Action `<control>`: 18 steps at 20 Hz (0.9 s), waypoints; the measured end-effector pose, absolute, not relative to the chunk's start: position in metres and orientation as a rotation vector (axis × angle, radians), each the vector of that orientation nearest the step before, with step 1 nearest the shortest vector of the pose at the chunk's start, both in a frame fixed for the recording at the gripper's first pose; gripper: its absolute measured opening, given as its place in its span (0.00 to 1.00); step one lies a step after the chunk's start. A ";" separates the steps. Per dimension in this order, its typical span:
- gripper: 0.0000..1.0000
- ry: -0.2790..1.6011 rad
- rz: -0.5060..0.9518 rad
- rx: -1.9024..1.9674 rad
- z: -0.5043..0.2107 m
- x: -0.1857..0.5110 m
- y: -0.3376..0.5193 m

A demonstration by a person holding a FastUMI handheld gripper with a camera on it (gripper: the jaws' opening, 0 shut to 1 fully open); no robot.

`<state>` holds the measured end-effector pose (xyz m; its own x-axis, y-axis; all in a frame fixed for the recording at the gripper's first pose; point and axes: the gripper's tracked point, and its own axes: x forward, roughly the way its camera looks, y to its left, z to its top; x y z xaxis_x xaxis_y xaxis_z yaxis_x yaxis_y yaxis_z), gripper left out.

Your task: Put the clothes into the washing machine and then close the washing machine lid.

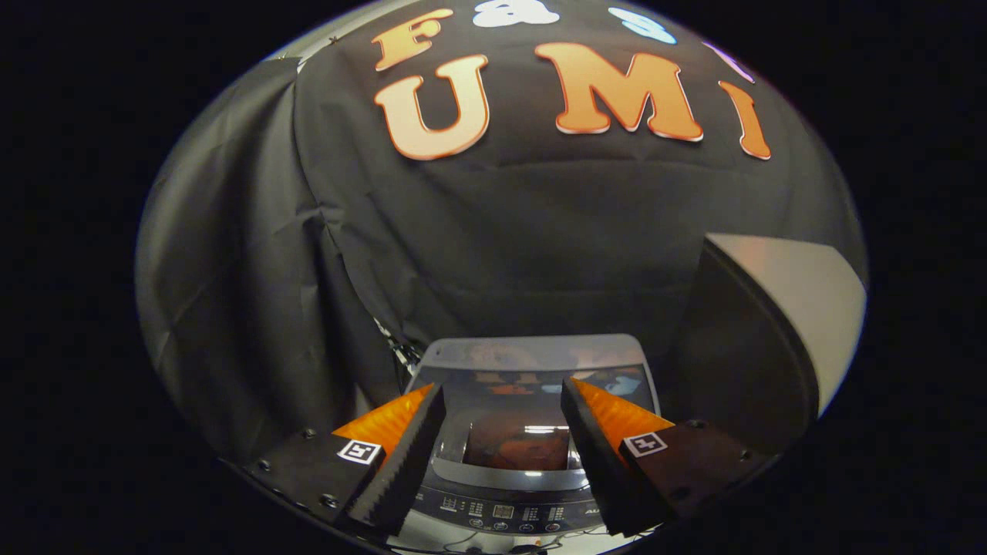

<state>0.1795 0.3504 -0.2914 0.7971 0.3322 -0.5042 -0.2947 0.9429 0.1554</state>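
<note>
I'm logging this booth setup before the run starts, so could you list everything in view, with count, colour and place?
washing machine: one, grey and white, beyond and below the fingers, between them in the view
lid: one, dark and glossy, raised at the back of the machine
control panel: one, dark with small buttons, along the machine's near edge
cloth wall: one, black, behind the machine
panel: one, pale with a dark edge, to the right of the machine
tool: one, fingers open, holding nothing, above the machine's front

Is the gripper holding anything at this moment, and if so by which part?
Nothing is held. The gripper is open with empty space between its fingers, above the washing machine, whose lid looks closed.
</note>
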 end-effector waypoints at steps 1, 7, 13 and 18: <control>0.98 0.525 0.335 0.070 -0.272 0.176 0.347; 0.98 0.356 0.315 0.088 -0.160 0.134 0.293; 0.98 0.207 0.218 0.026 -0.071 0.079 0.207; 0.98 0.077 0.112 0.009 0.000 0.021 0.109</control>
<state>0.0212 0.1089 0.0002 0.9907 0.1124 -0.0766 -0.1117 0.9937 0.0131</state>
